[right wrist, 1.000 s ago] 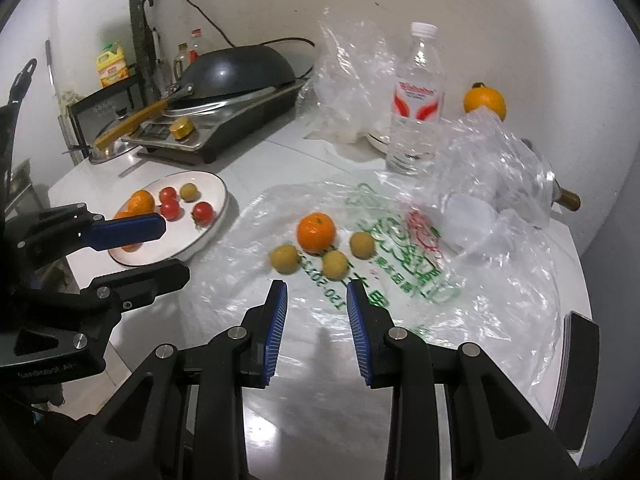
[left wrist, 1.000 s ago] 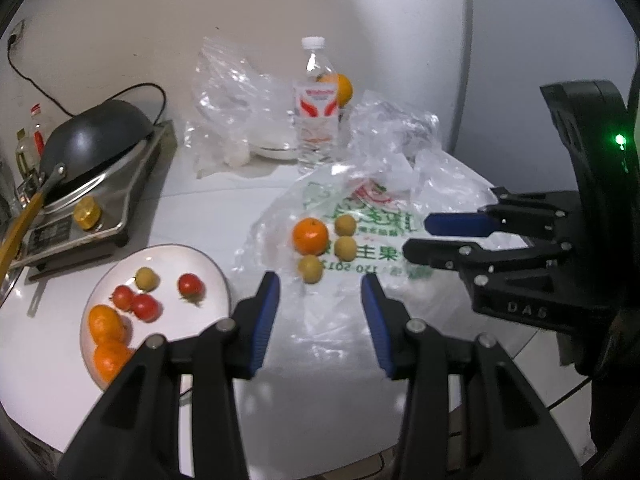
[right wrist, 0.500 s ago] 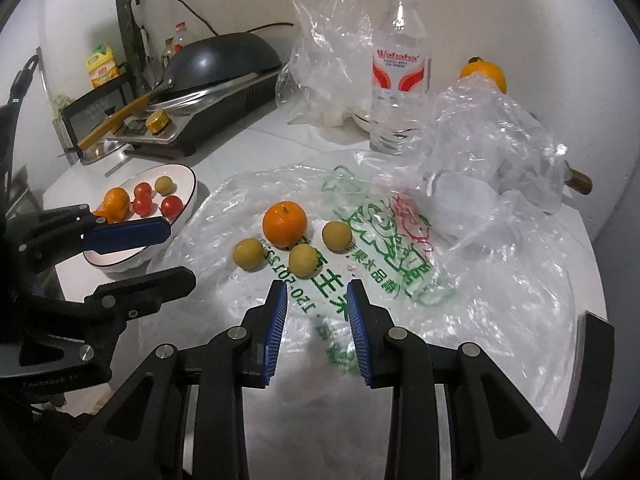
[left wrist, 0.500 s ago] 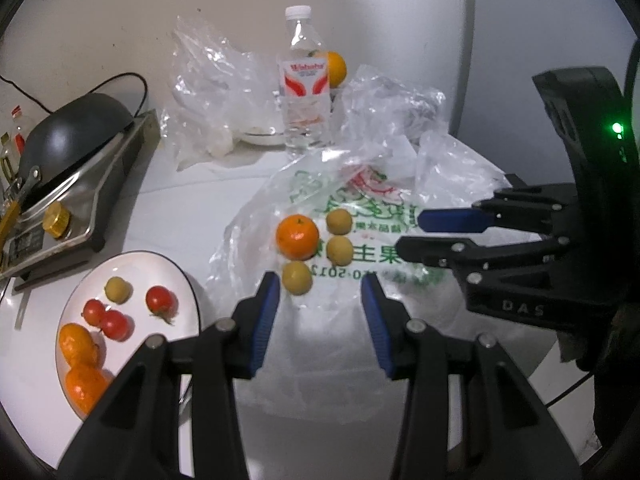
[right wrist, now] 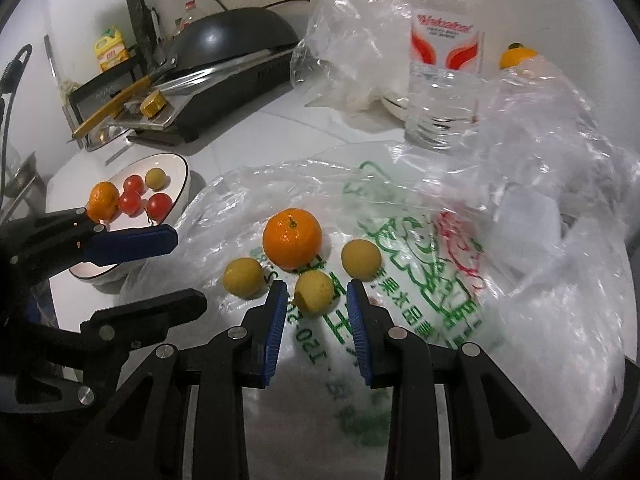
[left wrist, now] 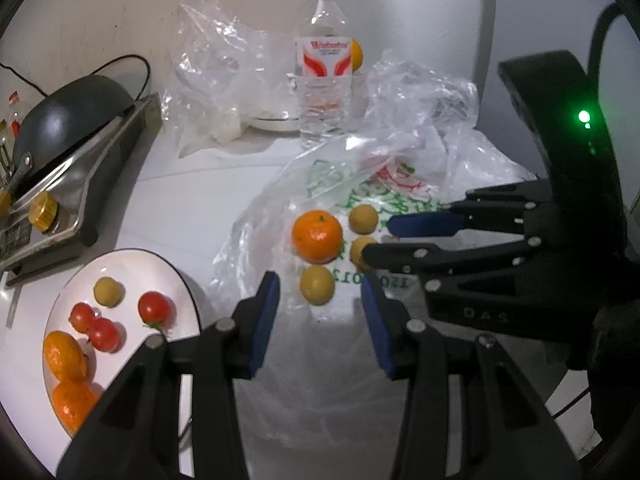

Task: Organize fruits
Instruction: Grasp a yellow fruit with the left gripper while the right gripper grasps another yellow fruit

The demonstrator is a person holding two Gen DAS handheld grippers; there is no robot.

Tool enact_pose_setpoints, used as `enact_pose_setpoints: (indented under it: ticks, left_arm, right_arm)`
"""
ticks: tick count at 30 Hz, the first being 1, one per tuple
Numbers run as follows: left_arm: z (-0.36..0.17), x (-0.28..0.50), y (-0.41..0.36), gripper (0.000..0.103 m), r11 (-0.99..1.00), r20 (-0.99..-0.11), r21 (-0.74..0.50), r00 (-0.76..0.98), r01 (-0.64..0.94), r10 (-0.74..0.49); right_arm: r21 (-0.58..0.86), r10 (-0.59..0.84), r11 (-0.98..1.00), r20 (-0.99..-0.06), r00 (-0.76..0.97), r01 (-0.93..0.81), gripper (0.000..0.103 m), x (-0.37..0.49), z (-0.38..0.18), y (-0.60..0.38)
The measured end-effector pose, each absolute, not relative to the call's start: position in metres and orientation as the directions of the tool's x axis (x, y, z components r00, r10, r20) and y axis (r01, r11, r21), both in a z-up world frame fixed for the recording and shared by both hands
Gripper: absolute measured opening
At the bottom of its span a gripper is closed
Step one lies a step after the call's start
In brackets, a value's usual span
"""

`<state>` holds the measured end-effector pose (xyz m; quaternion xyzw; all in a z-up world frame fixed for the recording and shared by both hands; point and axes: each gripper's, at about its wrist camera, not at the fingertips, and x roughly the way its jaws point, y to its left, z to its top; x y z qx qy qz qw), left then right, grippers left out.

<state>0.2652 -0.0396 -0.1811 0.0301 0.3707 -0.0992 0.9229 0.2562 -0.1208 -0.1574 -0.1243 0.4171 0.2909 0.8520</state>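
Here a small yellow fruit (right wrist: 314, 293) (light, round, probably soft-skinned) is framed on the printed plastic bag (right wrist: 420, 264) by the right gripper (right wrist: 316, 300), held apart and empty; a gentle hold across its middle is advised.

"Wahaha" on bottle label (right wrist: 446, 46)
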Motion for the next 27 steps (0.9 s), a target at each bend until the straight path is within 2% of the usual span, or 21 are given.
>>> enact_pose_setpoints:
  ticks: [7,11,16,27]
  left_arm:
    - [-0.187,0.275,-0.044,0.044,0.974,-0.695,-0.012,0.699,0.225,-0.17]
    - [-0.189,0.28,-0.046,0.043,0.972,-0.697,-0.011,0.696,0.234,-0.175]
    - [-0.194,0.286,-0.05,0.042,0.972,-0.704,0.002,0.691,0.237,-0.167]
    - [-0.211,0.302,-0.054,0.031,0.978,-0.741,-0.003,0.656,0.21,-0.143]
  right_arm:
    - [0.045,0.385,0.795,-0.807,0.448,-0.605,0.033,0.267,-0.168,-0.116]
    - [0.052,0.396,0.786,-0.808,0.437,-0.616,0.025,0.268,-0.169,-0.117]
    - [0.056,0.408,0.787,-0.794,0.451,-0.614,0.025,0.267,-0.163,-0.127]
    - [0.058,0.399,0.813,-0.779,0.483,-0.579,0.025,0.264,-0.156,-0.157]
